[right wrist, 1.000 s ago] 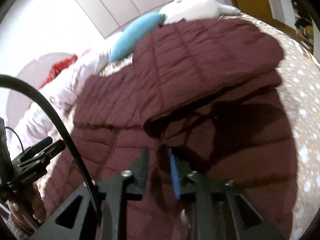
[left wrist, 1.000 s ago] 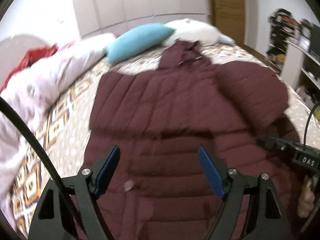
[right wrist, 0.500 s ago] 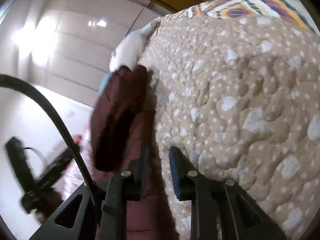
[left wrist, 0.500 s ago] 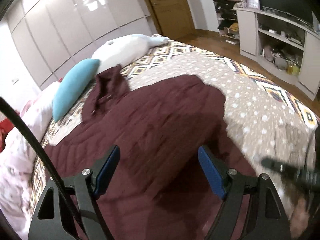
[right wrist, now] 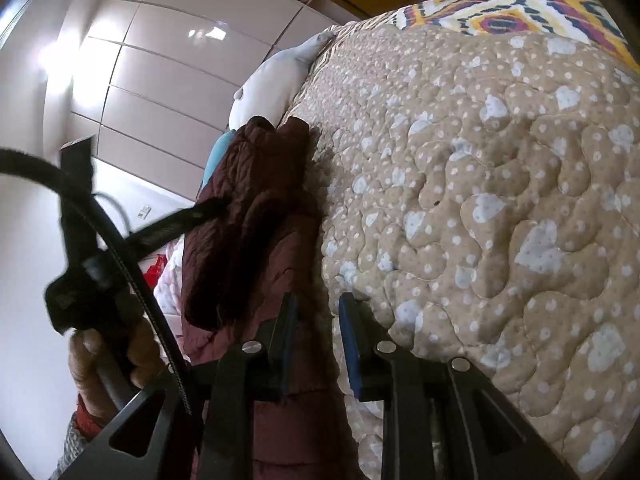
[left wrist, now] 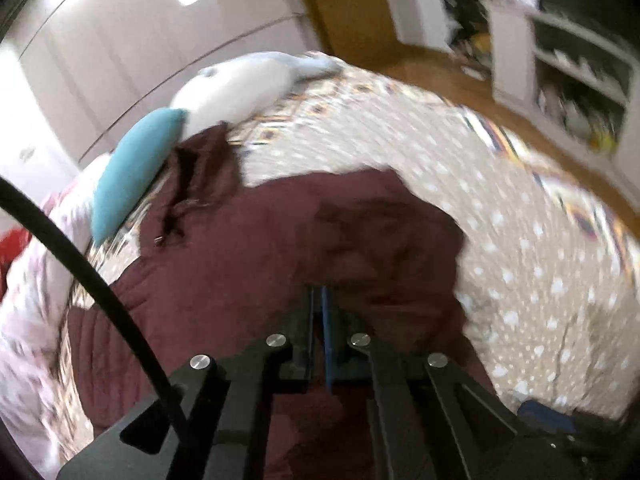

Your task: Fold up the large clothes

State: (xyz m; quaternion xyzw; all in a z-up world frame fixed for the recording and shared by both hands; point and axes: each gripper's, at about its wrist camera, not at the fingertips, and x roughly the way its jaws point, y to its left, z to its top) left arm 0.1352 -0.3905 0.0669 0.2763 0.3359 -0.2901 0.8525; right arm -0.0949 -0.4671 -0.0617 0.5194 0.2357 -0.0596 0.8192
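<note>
A dark maroon quilted jacket (left wrist: pixel 224 264) lies spread on the bed, hood toward the pillows. My left gripper (left wrist: pixel 320 292) is shut, its tips pinched into a bunched fold of the jacket near its right side. In the right wrist view that same gripper (right wrist: pixel 218 206) reaches into the raised maroon fold (right wrist: pixel 248 208), held by a person's hand (right wrist: pixel 108 360). My right gripper (right wrist: pixel 316 300) sits at the jacket's edge beside the bedspread, jaws narrowly apart with the maroon edge running between them and gripped.
The bed wears a beige spotted quilt (right wrist: pixel 500 200) with a bright patterned border (right wrist: pixel 500 20). A turquoise pillow (left wrist: pixel 132 176) and a white plush toy (left wrist: pixel 240 88) lie at its head. White shelving (left wrist: pixel 568 72) and a wooden floor are to the right.
My left gripper went from wide open to shut and swung right across the jacket. My right gripper rolled and dropped from above the jacket to its edge by the quilt, keeping its narrow gap.
</note>
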